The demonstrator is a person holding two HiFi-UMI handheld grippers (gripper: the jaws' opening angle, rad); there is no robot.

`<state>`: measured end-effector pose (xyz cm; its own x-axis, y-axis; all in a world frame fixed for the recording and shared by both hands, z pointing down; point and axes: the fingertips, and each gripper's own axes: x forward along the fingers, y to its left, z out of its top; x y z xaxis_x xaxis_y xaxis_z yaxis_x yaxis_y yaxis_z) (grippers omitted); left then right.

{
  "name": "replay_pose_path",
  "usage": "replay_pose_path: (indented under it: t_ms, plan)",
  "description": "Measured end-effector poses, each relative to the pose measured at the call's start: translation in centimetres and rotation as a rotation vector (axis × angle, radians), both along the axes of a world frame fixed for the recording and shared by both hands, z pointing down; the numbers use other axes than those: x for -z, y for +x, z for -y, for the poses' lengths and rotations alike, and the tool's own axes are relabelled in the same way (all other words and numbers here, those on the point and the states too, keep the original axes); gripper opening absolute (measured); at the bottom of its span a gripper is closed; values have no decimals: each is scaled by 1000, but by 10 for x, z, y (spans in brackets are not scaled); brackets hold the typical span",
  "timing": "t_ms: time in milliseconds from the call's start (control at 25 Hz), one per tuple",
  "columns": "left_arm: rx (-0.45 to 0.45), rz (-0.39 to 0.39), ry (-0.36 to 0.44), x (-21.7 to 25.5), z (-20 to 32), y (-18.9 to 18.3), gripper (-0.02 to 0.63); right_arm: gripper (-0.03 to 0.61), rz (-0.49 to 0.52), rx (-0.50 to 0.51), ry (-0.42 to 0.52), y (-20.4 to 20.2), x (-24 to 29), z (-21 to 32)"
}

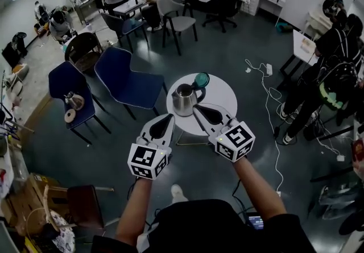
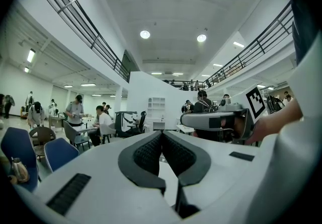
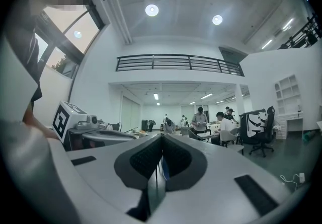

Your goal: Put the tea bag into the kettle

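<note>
A steel kettle (image 1: 183, 98) stands on the small round white table (image 1: 224, 95), with a teal lid (image 1: 201, 80) lying just behind it. My right gripper (image 1: 196, 108) is shut, its tips close to the kettle's right side. In the right gripper view a thin bluish sliver, apparently the tea bag (image 3: 163, 166), is pinched between the right gripper's (image 3: 162, 137) pads. My left gripper (image 1: 169, 116) hovers at the table's near-left edge. Its jaws (image 2: 162, 135) are shut with nothing between them. Both gripper views look out across the room, not at the kettle.
Two blue chairs (image 1: 128, 78) (image 1: 68, 86) stand left of the table. A white cable (image 1: 274, 104) trails over the floor to the right, where people stand (image 1: 335, 75). More people sit at desks far behind. Cardboard boxes (image 1: 31, 200) sit at the lower left.
</note>
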<state>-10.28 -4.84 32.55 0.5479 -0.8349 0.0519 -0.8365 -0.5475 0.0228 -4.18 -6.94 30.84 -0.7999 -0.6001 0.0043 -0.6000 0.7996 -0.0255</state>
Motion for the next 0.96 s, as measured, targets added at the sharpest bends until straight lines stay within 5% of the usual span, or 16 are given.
replay_pose_path:
  t_ms: [960]
  plan:
    - [49,18,22,9,-113,42,15,18,19,56,18,39,7,-105]
